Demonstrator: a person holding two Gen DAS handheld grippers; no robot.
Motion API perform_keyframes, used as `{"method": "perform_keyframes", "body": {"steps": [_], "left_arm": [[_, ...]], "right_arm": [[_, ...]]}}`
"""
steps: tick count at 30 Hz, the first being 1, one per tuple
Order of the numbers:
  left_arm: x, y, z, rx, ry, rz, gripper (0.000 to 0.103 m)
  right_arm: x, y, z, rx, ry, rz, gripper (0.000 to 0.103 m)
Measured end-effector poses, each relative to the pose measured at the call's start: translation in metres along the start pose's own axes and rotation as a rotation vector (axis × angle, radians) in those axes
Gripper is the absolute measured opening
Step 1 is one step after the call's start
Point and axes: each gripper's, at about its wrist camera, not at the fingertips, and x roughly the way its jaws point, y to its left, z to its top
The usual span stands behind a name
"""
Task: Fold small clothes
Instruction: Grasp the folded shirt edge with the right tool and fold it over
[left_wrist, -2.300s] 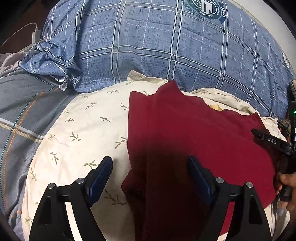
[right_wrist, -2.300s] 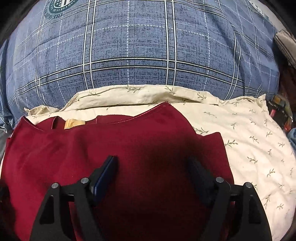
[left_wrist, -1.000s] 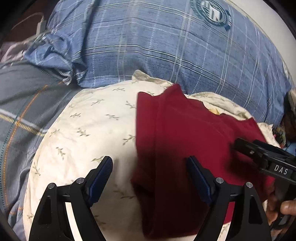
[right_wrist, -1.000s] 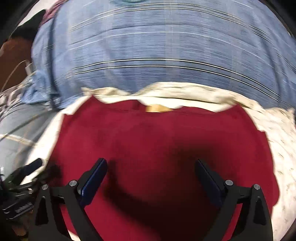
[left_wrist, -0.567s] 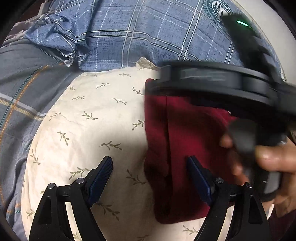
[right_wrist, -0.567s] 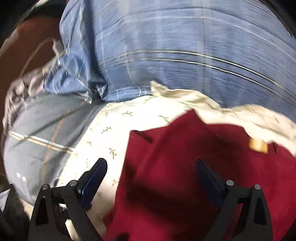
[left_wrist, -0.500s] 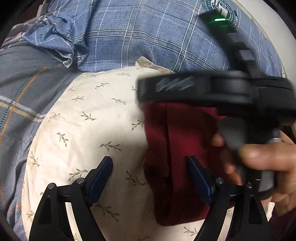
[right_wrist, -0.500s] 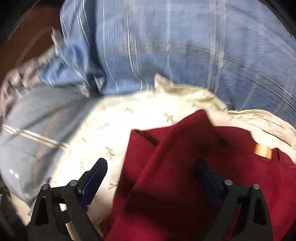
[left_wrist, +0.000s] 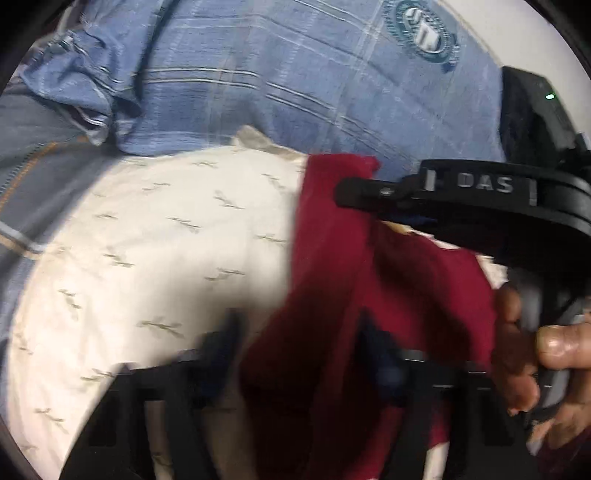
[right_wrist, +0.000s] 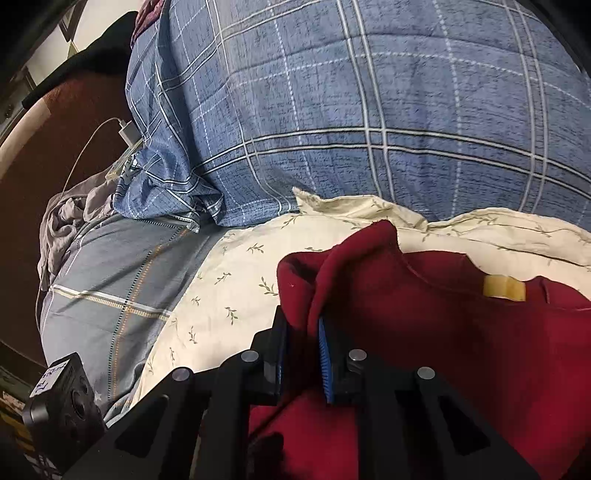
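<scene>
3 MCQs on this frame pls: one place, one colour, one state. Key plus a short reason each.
1. The red garment lies on:
A. a cream leaf-print pillow
B. a wooden table
C. a tiled floor

2. The tag at the garment's neck is:
A. green
B. yellow
C. black

3. The right gripper is:
A. wide open over the pillow
B. out of view
C. shut on a fold of the garment

Key: A, the cream pillow shows around the garment; B, the tag is yellow; C, both blue pads pinch a raised fold.

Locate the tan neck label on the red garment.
Right wrist view, right of centre: the tan label sits at the red garment's collar edge, just below the cream leaf-print pillow, right of the right claw.
</scene>
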Motion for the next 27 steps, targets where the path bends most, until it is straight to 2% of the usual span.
{"method": "perform_keyframes", "body": {"steps": [3,6,7,8,11,13,15,16,17,19,20,21,25,26,27], "left_arm": [[-0.008,-0.003,-0.002,0.038,-0.045,-0.027,0.031],[-0.016,-0.003,-0.003,0.039,-0.072,-0.078,0.029],[-0.017,-0.003,-0.004,0.049,-0.070,-0.092,0.029],[-0.018,-0.004,-0.005,0.058,-0.072,-0.091,0.029],[-0.020,-0.008,-0.008,0.078,-0.072,-0.087,0.029],[-0.020,-0.007,-0.006,0.083,-0.068,-0.090,0.029],[-0.019,-0.005,-0.005,0.082,-0.055,-0.077,0.029],[-0.018,-0.007,-0.003,0.088,-0.049,-0.053,0.032],[-0.019,-0.007,-0.004,0.100,-0.042,-0.019,0.038],[-0.023,-0.011,-0.006,0.116,-0.035,0.033,0.075],[-0.027,-0.014,-0.010,0.126,-0.038,0.064,0.080],[-0.030,-0.017,-0.013,0.142,-0.050,0.088,0.080],[-0.029,-0.027,-0.018,0.179,-0.066,0.099,0.080],[-0.026,-0.029,-0.019,0.173,-0.070,0.100,0.078],[-0.025,-0.028,-0.019,0.165,-0.069,0.100,0.071]], "right_arm": [[0.003,0.000,0.003,0.002,0.018,0.004,0.017],[-0.001,-0.001,0.005,0.051,0.055,0.031,0.041],[0.000,0.002,0.005,0.057,0.070,0.042,0.061],[-0.001,0.005,0.005,0.047,0.069,0.040,0.070],[0.012,0.025,0.006,-0.049,0.099,-0.021,0.078],[0.034,0.033,0.006,-0.102,0.166,-0.089,0.077],[0.045,0.033,0.005,-0.135,0.174,-0.149,0.055],[0.045,0.030,0.005,-0.146,0.156,-0.171,0.029],[0.041,0.027,0.005,-0.134,0.137,-0.156,0.024],[0.027,0.017,0.003,-0.085,0.086,-0.097,0.020],[0.020,0.013,0.003,-0.080,0.068,-0.083,0.019],[0.013,0.010,0.003,-0.078,0.051,-0.072,0.019],[-0.010,-0.005,0.007,-0.041,0.012,-0.023,0.017],[-0.014,-0.007,0.007,-0.036,0.006,-0.016,0.017],[-0.017,-0.010,0.006,-0.031,-0.002,-0.013,0.017]]}}
